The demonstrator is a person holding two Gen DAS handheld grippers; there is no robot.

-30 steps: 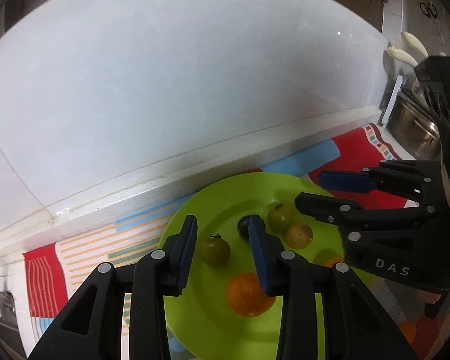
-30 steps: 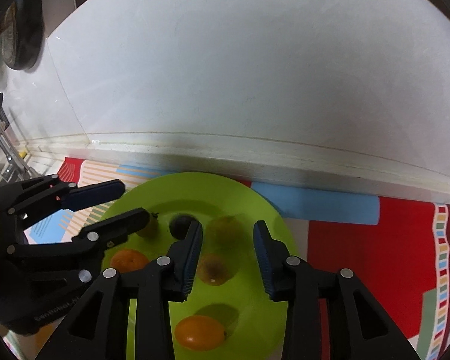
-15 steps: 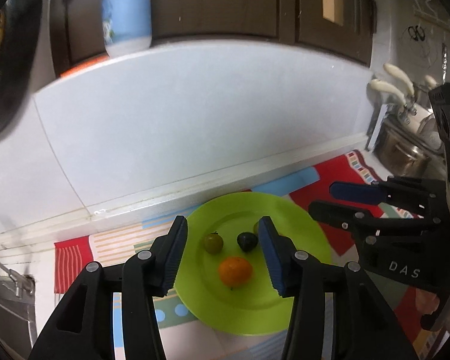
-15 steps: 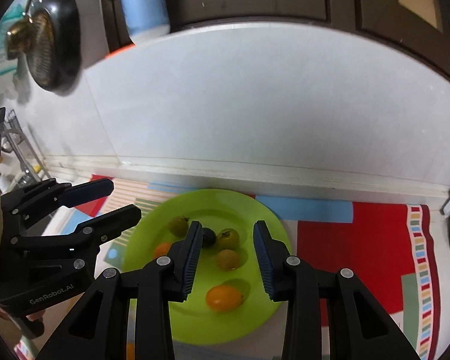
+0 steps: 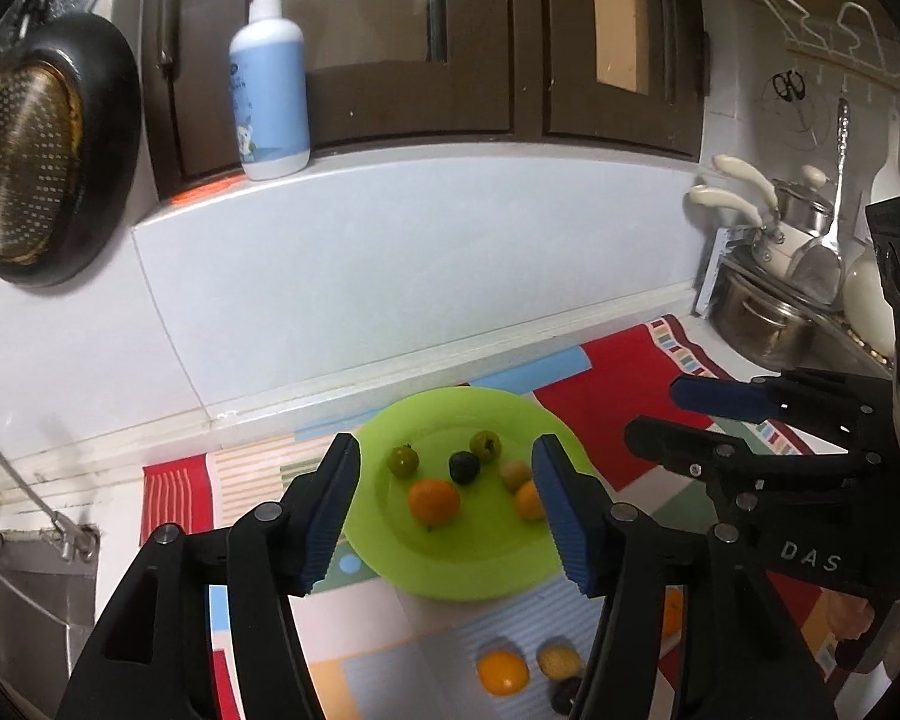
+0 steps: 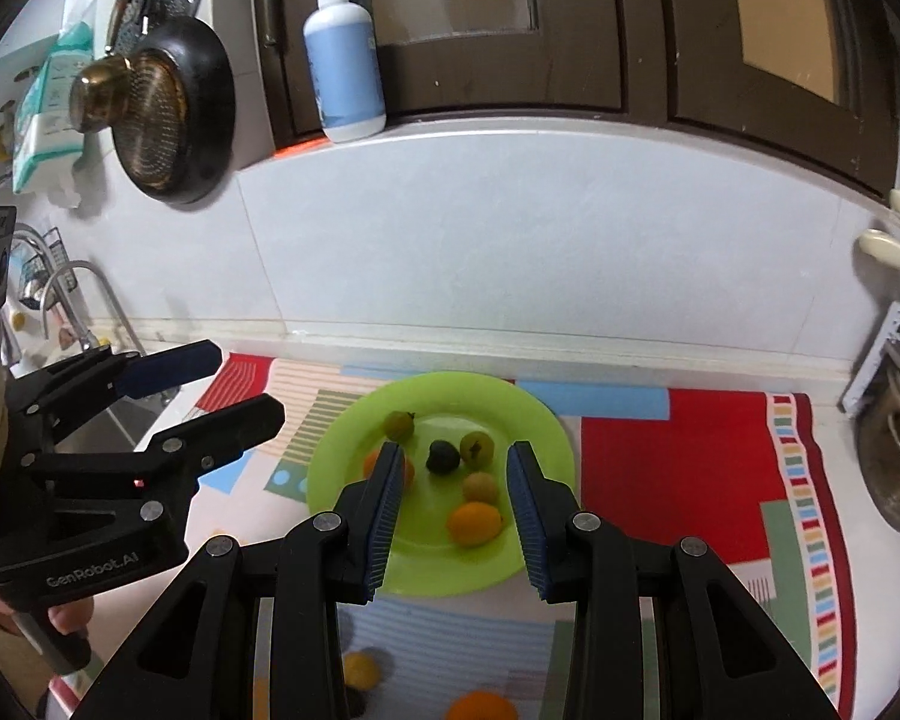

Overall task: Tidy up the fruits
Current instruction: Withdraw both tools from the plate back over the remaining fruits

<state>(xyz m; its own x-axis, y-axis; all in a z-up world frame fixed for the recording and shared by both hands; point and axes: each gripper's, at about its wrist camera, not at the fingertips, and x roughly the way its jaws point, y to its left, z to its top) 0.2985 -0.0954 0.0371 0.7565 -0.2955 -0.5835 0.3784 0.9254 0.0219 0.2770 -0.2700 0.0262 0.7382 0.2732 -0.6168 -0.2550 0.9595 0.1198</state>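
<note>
Covering the counter, a colourful mat meets white wall tiles.

Home kitchen, hanging pan, faucet, stacked pots

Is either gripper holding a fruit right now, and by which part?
Neither. The left gripper and right gripper are both empty, jaws just opening above the green plate.
</note>
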